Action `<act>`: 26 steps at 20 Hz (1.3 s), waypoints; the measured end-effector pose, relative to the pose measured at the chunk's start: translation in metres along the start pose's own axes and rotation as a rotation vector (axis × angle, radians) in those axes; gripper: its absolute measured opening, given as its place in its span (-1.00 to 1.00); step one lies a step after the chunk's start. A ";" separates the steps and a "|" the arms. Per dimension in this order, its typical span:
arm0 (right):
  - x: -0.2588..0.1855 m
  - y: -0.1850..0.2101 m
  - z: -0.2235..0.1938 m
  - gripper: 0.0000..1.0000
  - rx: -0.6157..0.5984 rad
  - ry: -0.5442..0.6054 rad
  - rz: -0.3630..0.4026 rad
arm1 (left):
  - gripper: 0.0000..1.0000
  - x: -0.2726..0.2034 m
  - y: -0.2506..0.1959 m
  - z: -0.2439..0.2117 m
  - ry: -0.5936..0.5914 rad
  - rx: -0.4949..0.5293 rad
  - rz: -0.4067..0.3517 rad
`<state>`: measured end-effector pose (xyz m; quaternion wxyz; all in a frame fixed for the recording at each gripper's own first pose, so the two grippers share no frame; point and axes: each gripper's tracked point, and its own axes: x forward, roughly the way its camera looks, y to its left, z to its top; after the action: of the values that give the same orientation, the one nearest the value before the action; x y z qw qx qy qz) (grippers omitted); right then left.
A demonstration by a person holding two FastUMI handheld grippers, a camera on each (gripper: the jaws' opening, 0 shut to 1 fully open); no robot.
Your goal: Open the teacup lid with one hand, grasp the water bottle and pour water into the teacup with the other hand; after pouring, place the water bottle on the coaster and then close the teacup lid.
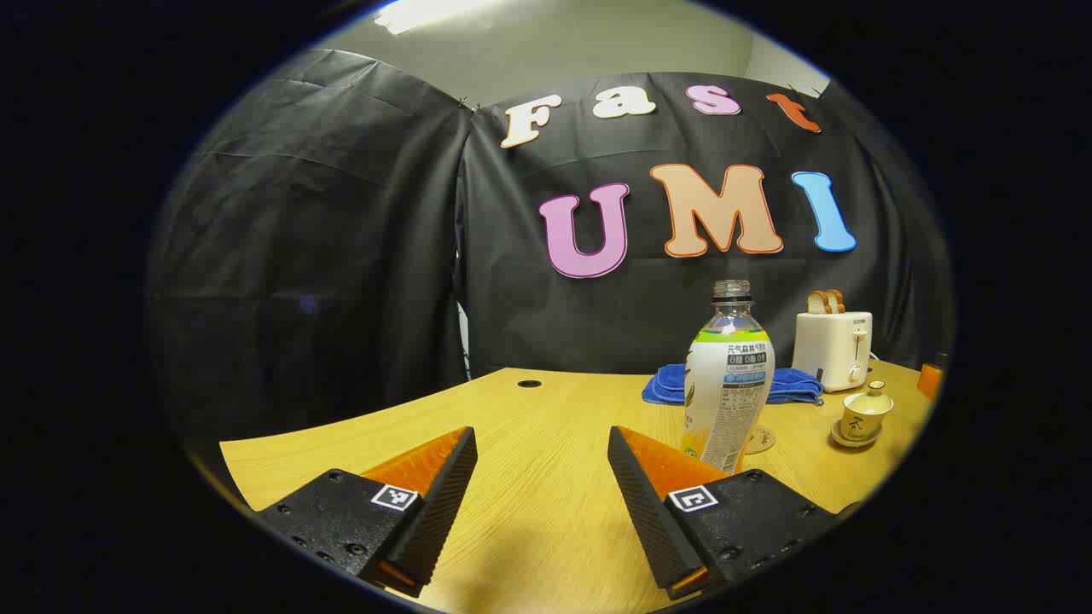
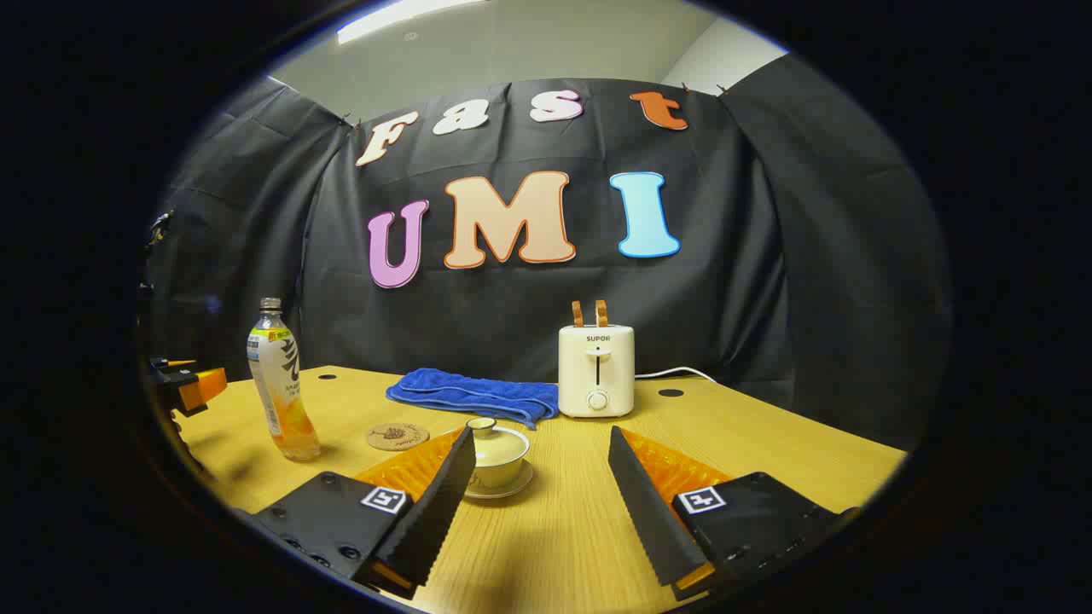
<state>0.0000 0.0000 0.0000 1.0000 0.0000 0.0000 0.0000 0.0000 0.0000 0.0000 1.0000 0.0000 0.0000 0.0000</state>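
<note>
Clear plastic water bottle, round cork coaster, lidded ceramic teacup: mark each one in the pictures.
Clear plastic water bottle (image 1: 728, 394): left gripper view, on its label.
Round cork coaster (image 2: 397, 437): right gripper view, on its top face.
Lidded ceramic teacup (image 2: 502, 453): right gripper view, on the bowl's side below the lid.

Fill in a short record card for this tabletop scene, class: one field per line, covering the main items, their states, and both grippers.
bottle: upright on the table, cap off, beside the coaster, not on it
teacup: on its saucer, lid on
towel: blue, folded, behind the teacup
toaster: white, two slices sticking up
left gripper: open, holding nothing, bottle just ahead
right gripper: open, holding nothing, teacup just ahead
task stage: lid not yet lifted
</note>
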 end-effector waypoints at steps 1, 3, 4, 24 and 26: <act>0.000 0.000 0.000 0.96 0.000 0.000 0.000 | 0.80 0.000 0.000 0.000 0.000 0.000 0.000; 0.000 0.000 0.000 0.96 0.000 0.000 0.000 | 0.80 0.000 -0.001 0.000 0.000 0.000 0.000; 0.001 0.000 0.000 0.92 0.000 0.000 0.000 | 0.80 0.000 -0.001 0.000 0.000 0.000 0.001; -0.001 0.001 0.000 0.96 0.000 0.000 0.001 | 0.80 -0.002 -0.002 -0.001 0.000 -0.002 0.001; 0.001 0.001 -0.001 0.96 0.000 0.002 0.002 | 0.80 -0.002 -0.002 -0.001 0.000 -0.002 0.001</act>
<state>0.0011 0.0015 -0.0005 1.0000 0.0000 0.0009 0.0010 -0.0017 -0.0024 -0.0012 1.0000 -0.0008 0.0001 0.0006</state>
